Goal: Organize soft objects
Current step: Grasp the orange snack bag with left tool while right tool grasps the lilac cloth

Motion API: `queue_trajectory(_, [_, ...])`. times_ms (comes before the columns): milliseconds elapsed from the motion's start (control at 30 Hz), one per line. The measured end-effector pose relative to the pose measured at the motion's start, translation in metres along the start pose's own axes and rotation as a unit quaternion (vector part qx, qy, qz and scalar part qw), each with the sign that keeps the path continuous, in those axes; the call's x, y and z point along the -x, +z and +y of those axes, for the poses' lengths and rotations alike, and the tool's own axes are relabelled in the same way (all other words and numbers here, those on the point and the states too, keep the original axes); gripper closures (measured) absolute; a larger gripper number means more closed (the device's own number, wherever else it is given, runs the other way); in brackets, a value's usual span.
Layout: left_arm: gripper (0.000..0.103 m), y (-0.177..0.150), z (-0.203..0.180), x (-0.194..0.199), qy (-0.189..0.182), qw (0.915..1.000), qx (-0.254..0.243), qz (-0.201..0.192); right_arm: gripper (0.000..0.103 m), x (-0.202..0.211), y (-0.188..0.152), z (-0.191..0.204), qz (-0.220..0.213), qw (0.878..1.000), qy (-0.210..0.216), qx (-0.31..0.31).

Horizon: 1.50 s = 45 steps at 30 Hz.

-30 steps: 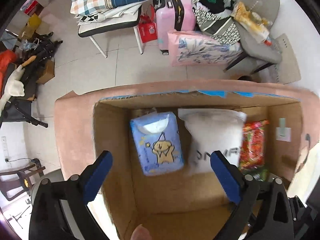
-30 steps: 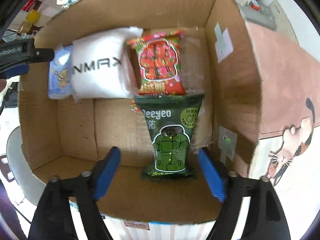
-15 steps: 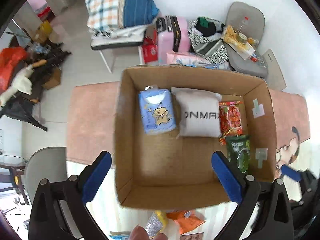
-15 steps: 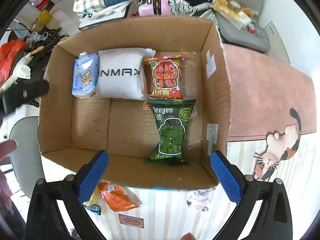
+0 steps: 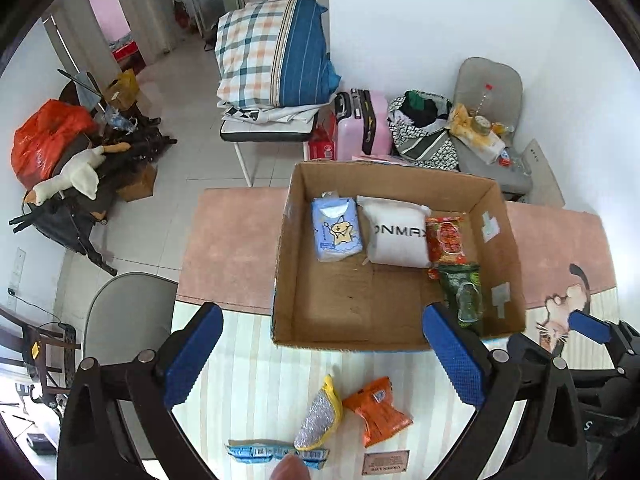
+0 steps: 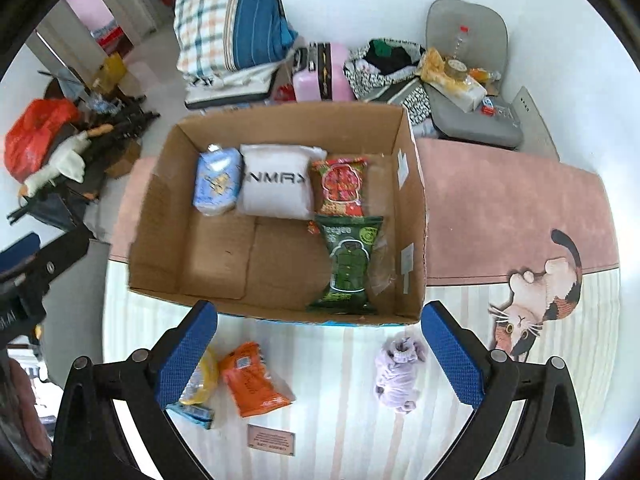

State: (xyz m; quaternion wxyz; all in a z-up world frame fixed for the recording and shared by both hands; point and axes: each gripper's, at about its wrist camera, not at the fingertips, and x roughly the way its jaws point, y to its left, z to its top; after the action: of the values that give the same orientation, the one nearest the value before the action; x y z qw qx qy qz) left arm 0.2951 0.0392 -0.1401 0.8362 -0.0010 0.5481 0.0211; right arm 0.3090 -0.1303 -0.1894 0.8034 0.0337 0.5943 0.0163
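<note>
A cardboard box (image 5: 288,240) (image 6: 156,208) stands on the table. Inside lie a blue tissue pack (image 5: 337,234) (image 6: 217,182), a white pouch (image 5: 398,236) (image 6: 278,186), a red packet (image 5: 446,238) (image 6: 342,186) and a green packet (image 5: 460,290) (image 6: 350,266). In front of the box lie an orange packet (image 5: 378,410) (image 6: 254,380), a yellow-silver sponge (image 5: 318,420) (image 6: 202,380), a blue packet (image 5: 256,450) and a lilac cloth bundle (image 6: 398,372). My left gripper (image 5: 316,360) and right gripper (image 6: 318,354) are both open and empty, held above the table in front of the box.
The table has a pink and striped cloth with a cat picture (image 6: 532,304). A small brown card (image 6: 271,439) lies near the front. Beyond the table are chairs (image 6: 468,92), a pink suitcase (image 5: 362,128), bedding (image 5: 272,56) and floor clutter (image 5: 60,168).
Both grippers have pulled back and up out of the box. The whole box and the loose items in front of it have come into view. Both stay open.
</note>
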Motion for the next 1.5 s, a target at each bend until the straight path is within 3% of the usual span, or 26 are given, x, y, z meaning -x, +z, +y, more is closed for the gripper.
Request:
queue_trajectory(100, [0.001,-0.017,-0.004,0.001,0.027,0.9995,-0.014,0.003,0.000,0.008,-0.009,-0.005,0.008,1.000,0.014,0.000])
queue_trajectory(200, [0.001,-0.050,-0.009,-0.027,0.058,0.9967,-0.032,0.046,0.000,-0.002,-0.025,-0.022,0.033,0.999,0.007,-0.003])
queue_trajectory(300, [0.001,-0.084,-0.011,-0.067,0.004,0.9917,-0.008,0.128,0.000,-0.026,-0.045,-0.052,0.073,0.997,-0.013,-0.015])
queue_trajectory(367, [0.010,-0.106,-0.019,-0.099,-0.029,0.9840,0.008,0.176,0.000,-0.051,-0.061,-0.075,0.107,0.993,-0.031,-0.029])
queue_trajectory(433, [0.045,-0.123,-0.030,-0.130,-0.052,0.9720,0.018,0.229,0.000,-0.071,-0.072,-0.092,0.131,0.990,-0.042,-0.040])
queue_trajectory(467, [0.050,-0.130,-0.035,-0.142,-0.059,0.9674,0.024,0.245,0.000,-0.082,-0.077,-0.100,0.142,0.988,-0.045,-0.046])
queue_trajectory(633, [0.050,-0.146,-0.056,-0.189,-0.086,0.9492,0.059,0.297,0.003,-0.128,-0.092,-0.127,0.176,0.979,-0.022,-0.097])
queue_trajectory(700, [0.050,-0.147,-0.059,-0.201,-0.091,0.9451,0.075,0.305,0.005,-0.142,-0.094,-0.129,0.185,0.976,-0.014,-0.111])
queue_trajectory(867, [0.049,-0.153,-0.067,-0.234,-0.068,0.9367,0.093,0.331,0.022,-0.169,-0.099,-0.132,0.204,0.970,-0.008,-0.130])
queue_trajectory(933, [0.056,-0.155,-0.068,-0.238,-0.060,0.9381,0.091,0.328,0.047,-0.176,-0.102,-0.134,0.211,0.968,-0.010,-0.132])
queue_trajectory(1000, [0.061,-0.155,-0.071,-0.233,-0.059,0.9434,0.078,0.317,0.058,-0.179,-0.109,-0.134,0.222,0.966,-0.005,-0.132])
queue_trajectory(1100, [0.061,-0.164,-0.075,-0.222,-0.058,0.9465,0.047,0.314,0.059,-0.173,-0.125,-0.129,0.234,0.965,0.005,-0.115])
queue_trajectory(1267, [0.060,-0.194,-0.081,-0.215,-0.047,0.9426,0.018,0.330,0.059,-0.166,-0.164,-0.111,0.269,0.960,0.028,-0.075])
queue_trajectory(1500, [0.060,-0.202,-0.095,-0.211,-0.037,0.9477,0.016,0.317,0.058,-0.167,-0.185,-0.102,0.260,0.963,0.014,-0.075])
